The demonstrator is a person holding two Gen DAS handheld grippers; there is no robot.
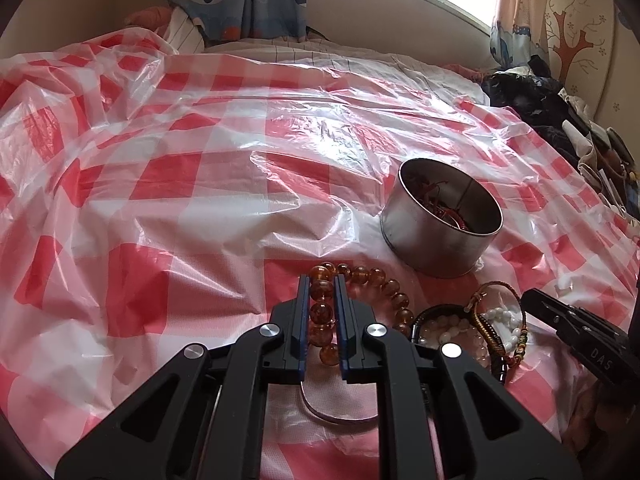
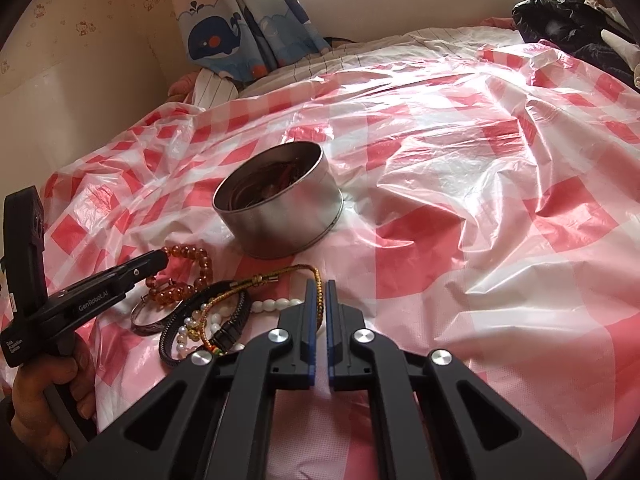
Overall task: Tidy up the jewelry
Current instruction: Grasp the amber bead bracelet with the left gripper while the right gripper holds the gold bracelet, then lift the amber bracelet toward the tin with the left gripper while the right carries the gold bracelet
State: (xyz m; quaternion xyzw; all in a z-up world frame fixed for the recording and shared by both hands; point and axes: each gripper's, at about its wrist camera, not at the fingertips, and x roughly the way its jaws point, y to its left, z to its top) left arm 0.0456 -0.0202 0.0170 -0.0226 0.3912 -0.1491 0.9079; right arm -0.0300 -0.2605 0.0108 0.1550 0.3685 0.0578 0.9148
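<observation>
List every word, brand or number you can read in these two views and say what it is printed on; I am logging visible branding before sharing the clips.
"GenRobot.AI": white print along the side of the left gripper, seen from the right wrist view.
"Data Acquisition System": small white print on that gripper's handle, low down, only just legible.
"DAS": raised letters on the right gripper, seen from the left wrist view.
The metal tin shows no readable text.

A child's bedroom: whale-print curtains [image 2: 224, 36], bed [image 1: 280, 50] under checked plastic sheet [image 1: 200, 140].
</observation>
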